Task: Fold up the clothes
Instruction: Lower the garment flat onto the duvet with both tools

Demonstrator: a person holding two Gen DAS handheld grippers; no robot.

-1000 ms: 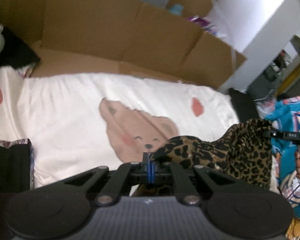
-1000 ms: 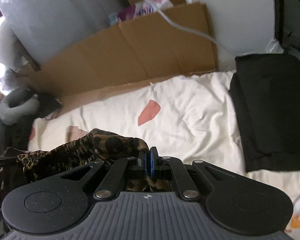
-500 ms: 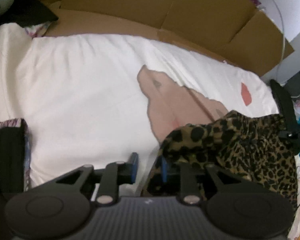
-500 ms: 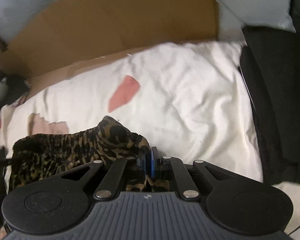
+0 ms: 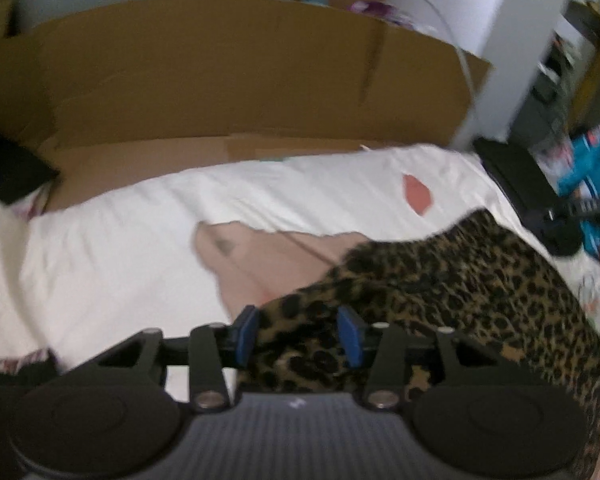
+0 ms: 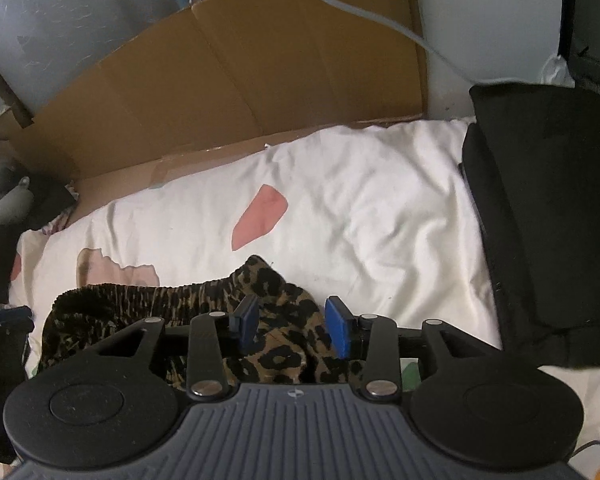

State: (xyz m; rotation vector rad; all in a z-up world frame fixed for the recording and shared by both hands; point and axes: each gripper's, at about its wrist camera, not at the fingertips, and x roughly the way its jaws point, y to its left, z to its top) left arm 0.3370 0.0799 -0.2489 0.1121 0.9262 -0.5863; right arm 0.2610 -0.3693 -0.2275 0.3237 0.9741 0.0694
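My left gripper (image 5: 298, 336) and my right gripper (image 6: 292, 326) have both just been opening. Their blue pads stand apart now, with the leopard-print garment (image 5: 452, 292) lying loose between them, not squeezed. I think I am letting go after laying it down on the white bear-print bedsheet (image 6: 380, 208). It lies right under both tools, bunched up, with its stretchy waistband (image 6: 140, 294) toward the cardboard (image 6: 228, 76). Next I should look for a good edge, grab it again and fold it over flat. A black folded pile (image 6: 540, 216) sits beside it.
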